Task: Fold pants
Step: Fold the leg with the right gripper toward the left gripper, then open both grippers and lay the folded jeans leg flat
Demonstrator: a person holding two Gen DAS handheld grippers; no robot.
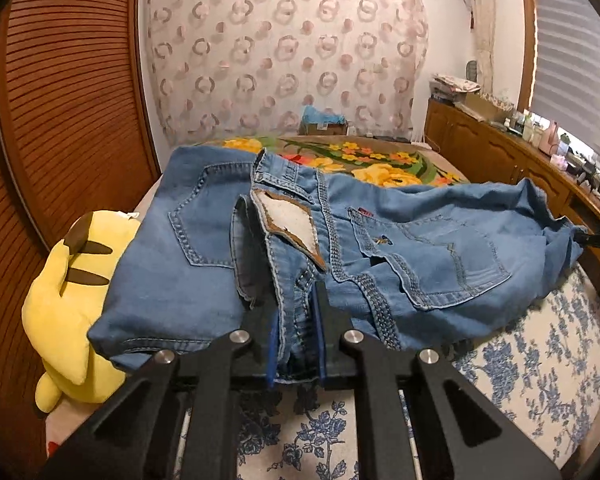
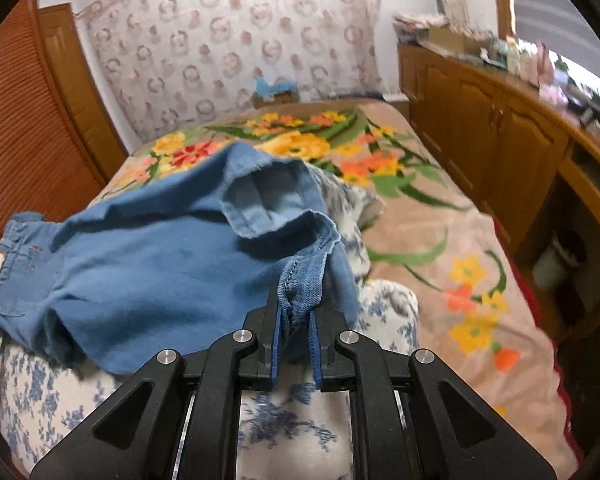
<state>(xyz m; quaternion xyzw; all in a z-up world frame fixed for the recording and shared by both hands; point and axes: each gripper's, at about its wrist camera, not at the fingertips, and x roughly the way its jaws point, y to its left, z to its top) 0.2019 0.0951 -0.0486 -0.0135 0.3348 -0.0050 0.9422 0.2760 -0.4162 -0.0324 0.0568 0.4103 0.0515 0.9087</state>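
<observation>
Blue denim pants are held stretched above the bed, waistband and back pockets facing the left wrist view. My left gripper is shut on the waistband by the white leather patch. My right gripper is shut on the hem of the pants; the open leg cuffs gape just beyond it. The right gripper's tip shows at the far right of the left wrist view, pinching the denim.
A yellow plush toy lies at the bed's left edge. A blue-and-white floral quilt lies under the pants, a flowered blanket beyond. A wooden cabinet with clutter runs along the right, louvred doors along the left.
</observation>
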